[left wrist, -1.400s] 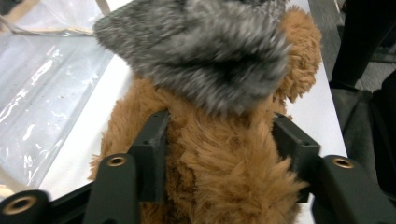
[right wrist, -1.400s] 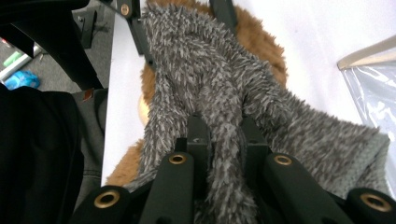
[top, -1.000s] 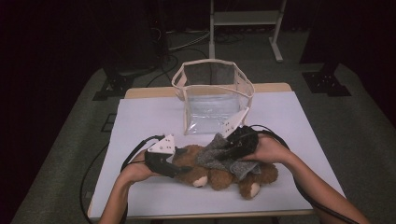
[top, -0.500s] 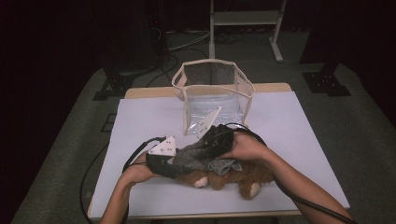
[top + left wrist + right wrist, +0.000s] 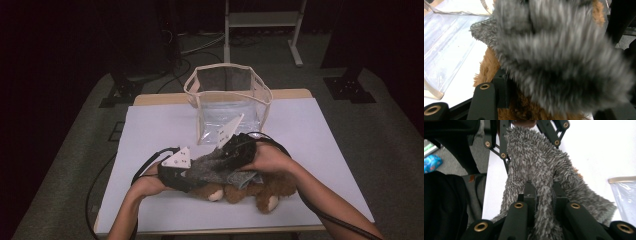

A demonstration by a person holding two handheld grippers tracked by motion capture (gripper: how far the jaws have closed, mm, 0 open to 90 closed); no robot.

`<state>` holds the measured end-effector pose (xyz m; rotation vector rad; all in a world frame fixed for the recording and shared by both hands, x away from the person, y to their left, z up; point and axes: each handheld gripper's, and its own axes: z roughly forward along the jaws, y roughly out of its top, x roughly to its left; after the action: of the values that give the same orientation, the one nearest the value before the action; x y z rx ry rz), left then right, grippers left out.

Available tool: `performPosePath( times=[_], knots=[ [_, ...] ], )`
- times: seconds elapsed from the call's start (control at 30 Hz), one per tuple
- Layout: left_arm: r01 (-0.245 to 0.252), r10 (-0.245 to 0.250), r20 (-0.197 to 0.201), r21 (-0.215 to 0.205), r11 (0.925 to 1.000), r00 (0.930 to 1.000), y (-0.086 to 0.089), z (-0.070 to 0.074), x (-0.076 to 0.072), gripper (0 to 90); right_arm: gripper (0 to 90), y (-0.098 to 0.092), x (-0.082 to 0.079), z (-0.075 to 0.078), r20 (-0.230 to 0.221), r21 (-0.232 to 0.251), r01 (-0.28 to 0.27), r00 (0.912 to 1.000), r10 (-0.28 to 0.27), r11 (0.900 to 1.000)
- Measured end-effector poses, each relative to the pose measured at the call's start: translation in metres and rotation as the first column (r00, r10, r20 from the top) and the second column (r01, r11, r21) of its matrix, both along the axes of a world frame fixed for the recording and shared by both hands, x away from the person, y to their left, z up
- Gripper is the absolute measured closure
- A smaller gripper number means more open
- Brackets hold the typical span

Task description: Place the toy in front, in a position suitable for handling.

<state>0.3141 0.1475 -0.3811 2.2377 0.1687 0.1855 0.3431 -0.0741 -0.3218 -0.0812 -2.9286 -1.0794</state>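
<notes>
Right gripper (image 5: 239,152) shifted left, clamping grey cloth (image 5: 212,167) | left gripper (image 5: 175,172) grasps cloth | table's (image 5: 150,130) near edge close

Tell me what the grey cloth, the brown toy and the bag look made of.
Grey cloth: shaggy plush fabric, likely microfibre, matte, long tufts. Brown toy: soft furry plush, paler paw pads. Bag: clear glossy plastic, probably vinyl, with beige fabric-like trim.

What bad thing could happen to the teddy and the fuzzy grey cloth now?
The right gripper pinches only a narrow fold of the grey cloth, so the fold might slip out if pulled. The cloth stretches to the left gripper over the brown teddy, so tugging could drag the teddy along. The clear bag stands close behind and might get bumped.
</notes>
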Motion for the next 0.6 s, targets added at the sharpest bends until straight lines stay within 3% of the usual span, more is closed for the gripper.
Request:
performPosePath(
  times=[0.17,0.33,0.6],
  knots=[
    [0.0,0.0,-0.004,-0.009,1.0,1.0,0.003,-0.002,-0.001,43.2,78.1,-0.009,0.002,-0.009,-0.023,-0.028,0.001,0.9997,-0.002,1.0],
    [0.004,-0.004,-0.004,-0.005,1.0,1.0,0.003,-0.002,-0.002,43.3,78.1,-0.049,-0.004,-0.008,-0.035,0.01,0.059,0.9977,-0.058,0.998],
    [0.005,-0.005,-0.007,0.004,1.0,1.0,0.001,-0.001,-0.002,43.1,78.0,-0.075,-0.015,-0.007,-0.031,0.002,0.075,0.9967,-0.075,0.997]
  ],
)
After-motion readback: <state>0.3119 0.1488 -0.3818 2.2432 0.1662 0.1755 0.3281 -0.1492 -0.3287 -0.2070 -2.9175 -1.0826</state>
